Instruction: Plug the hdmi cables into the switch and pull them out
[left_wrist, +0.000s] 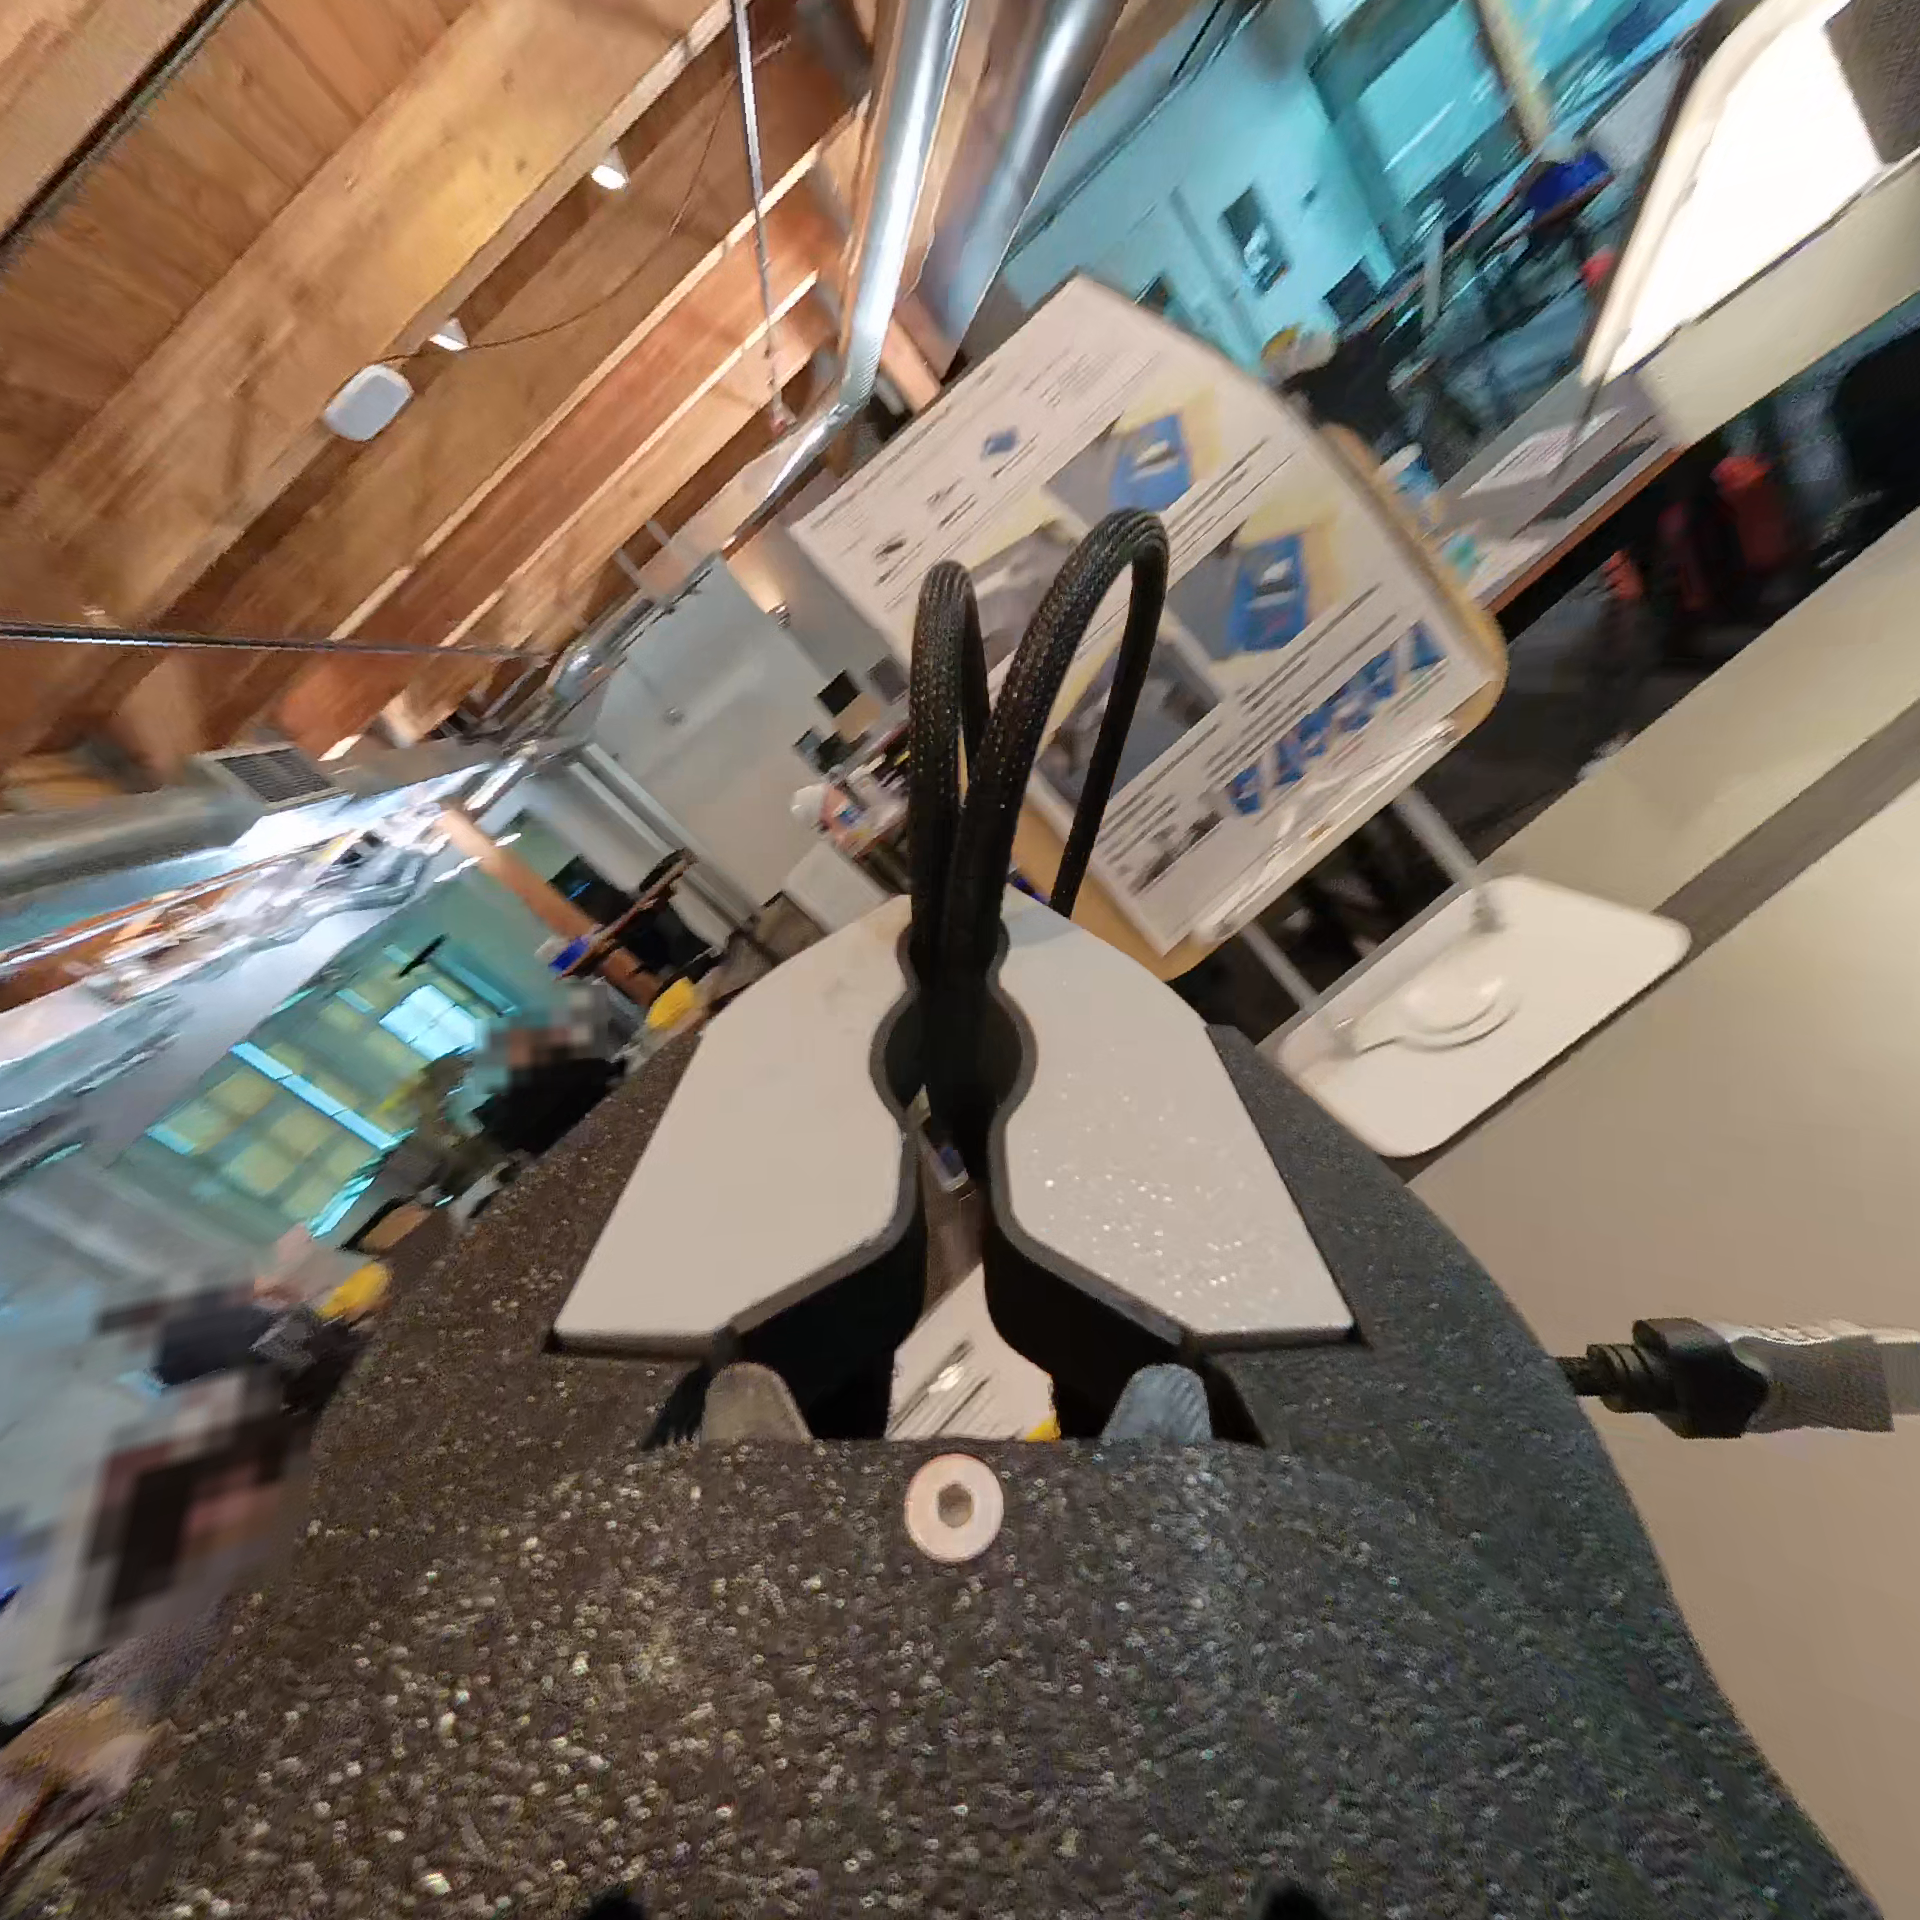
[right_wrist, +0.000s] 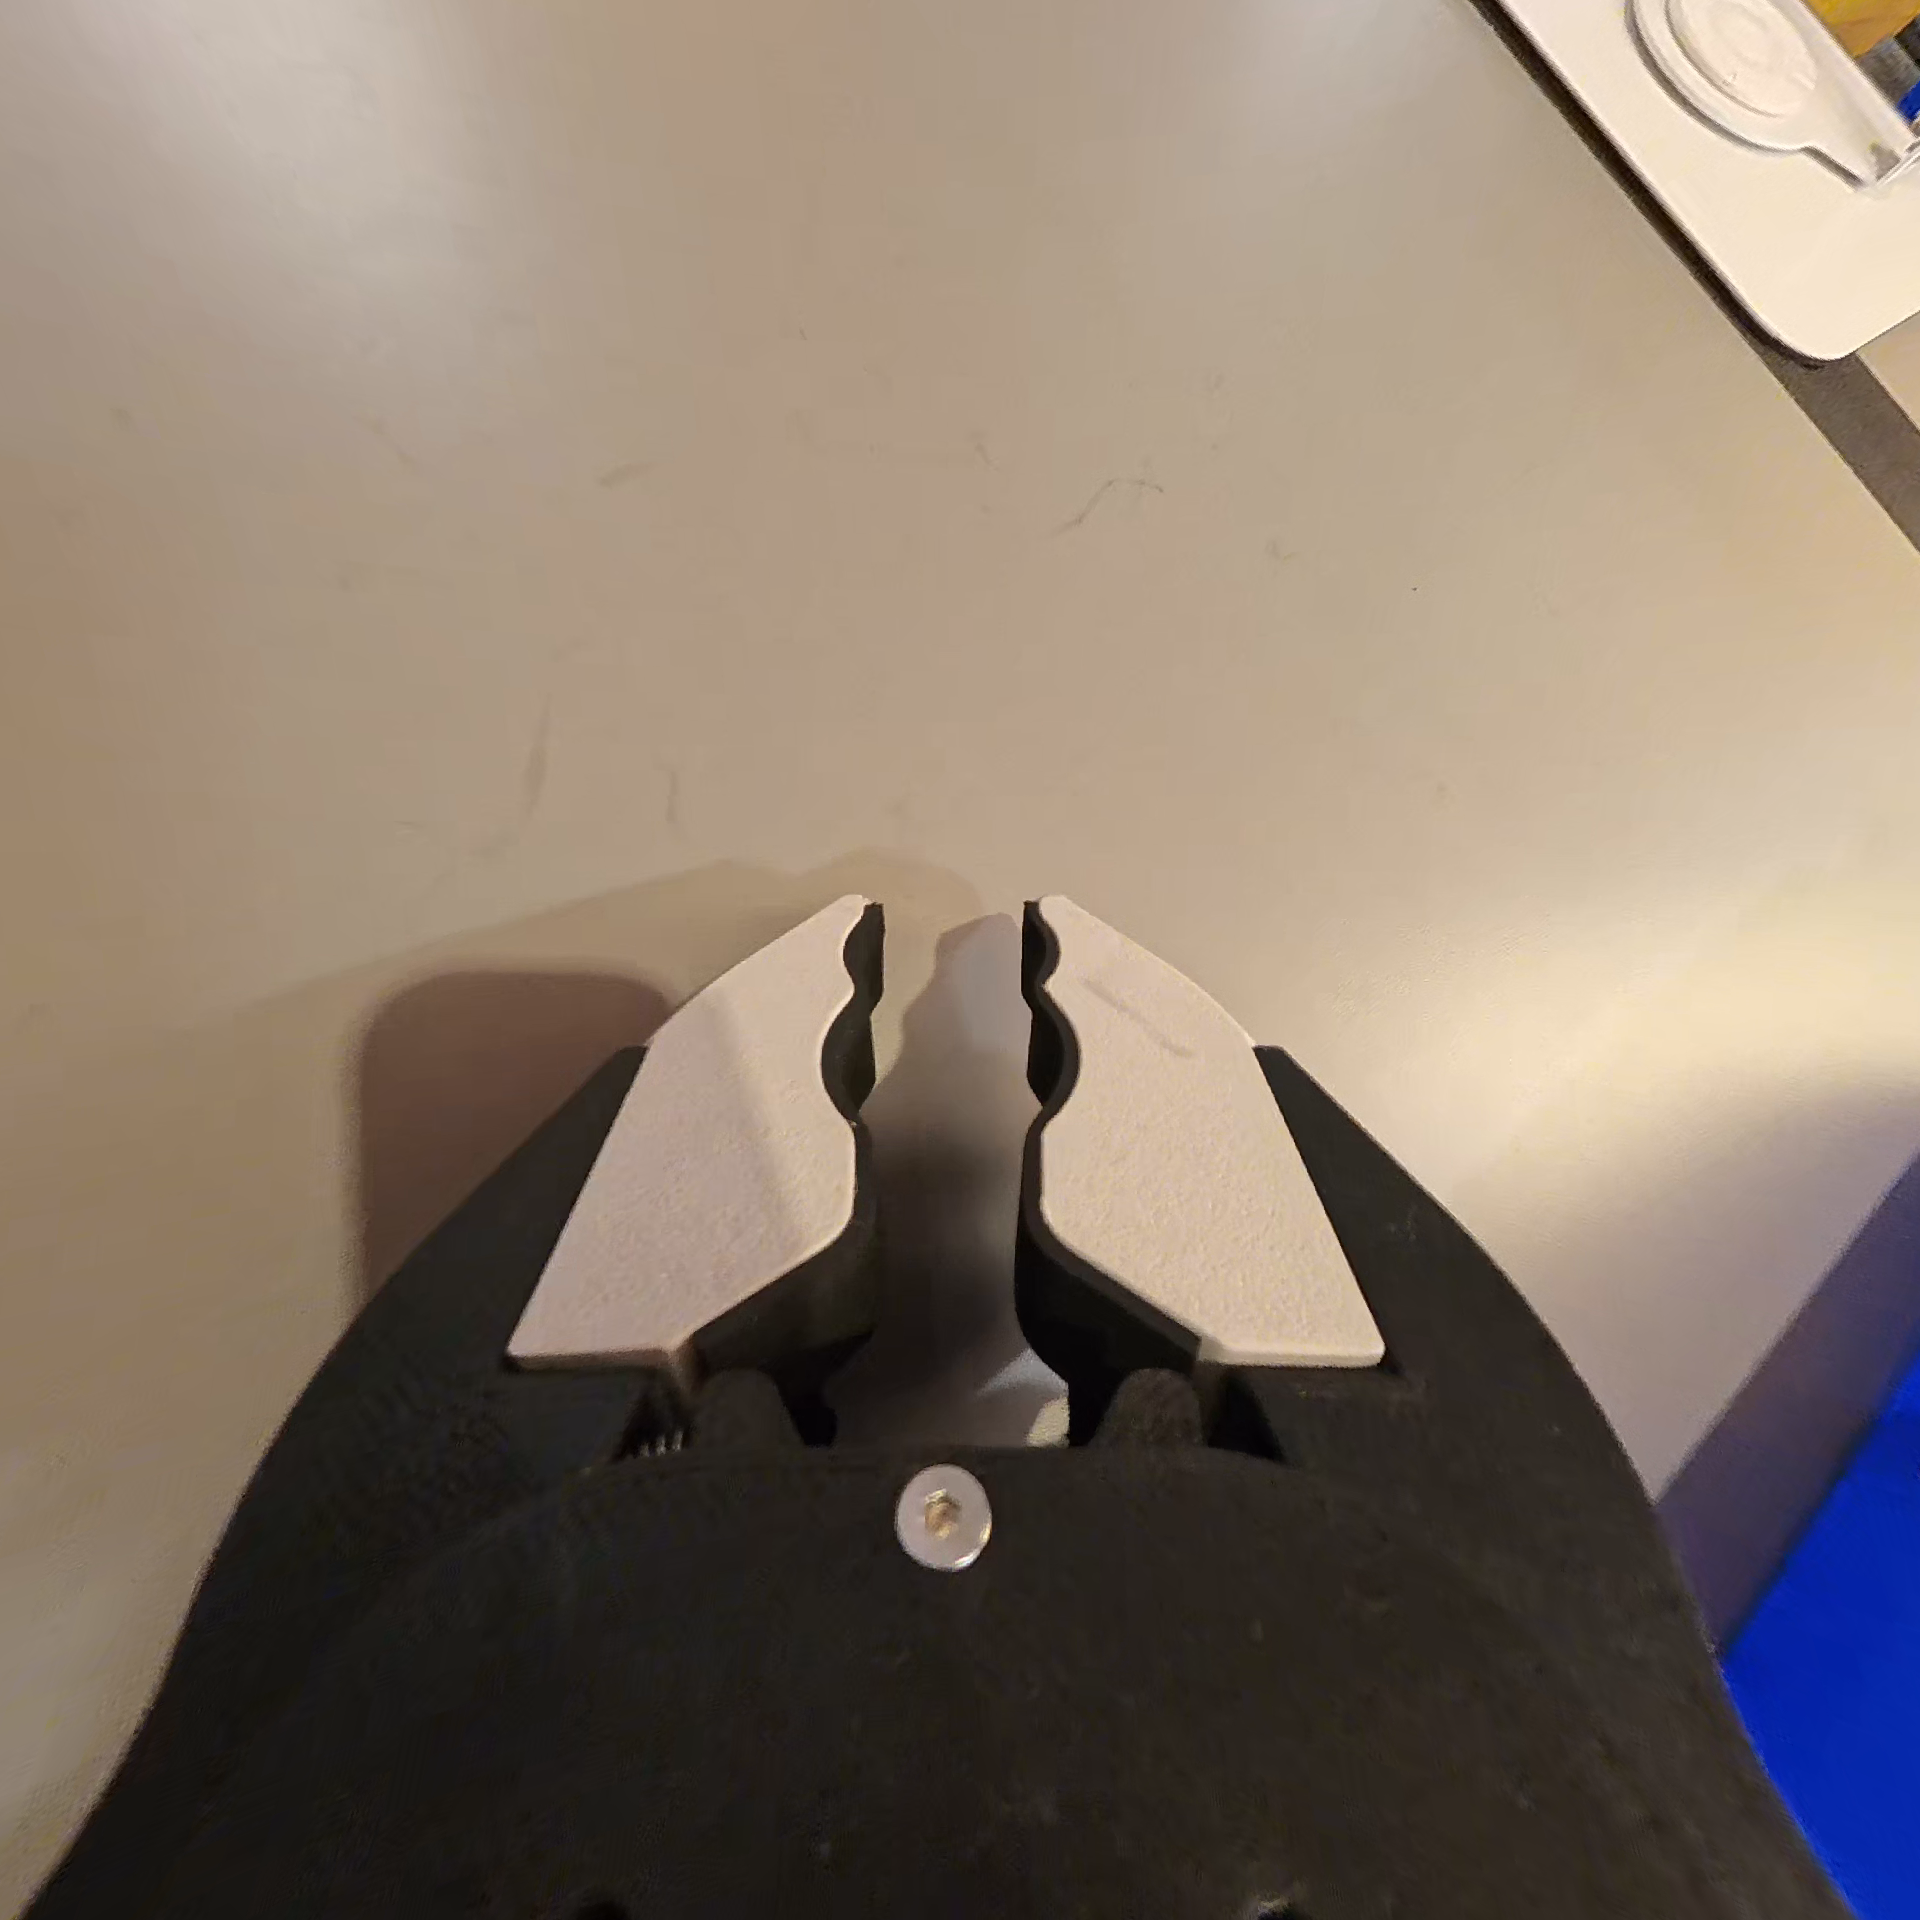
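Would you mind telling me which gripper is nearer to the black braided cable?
Left. The left gripper is shut on the black braided cable, its loops rising past the fingertips. The right gripper is open over the bare table.

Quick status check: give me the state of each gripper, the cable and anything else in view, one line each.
Left gripper: shut on the black braided cable, raised and tilted toward the room.
Cable: looped, its strands clamped between the fingers, loops sticking out past the tips.
Right gripper: open, nothing between its fingers, just above the table.
Table: bare under the right gripper.
White stand base: flat on the floor past the table edge.
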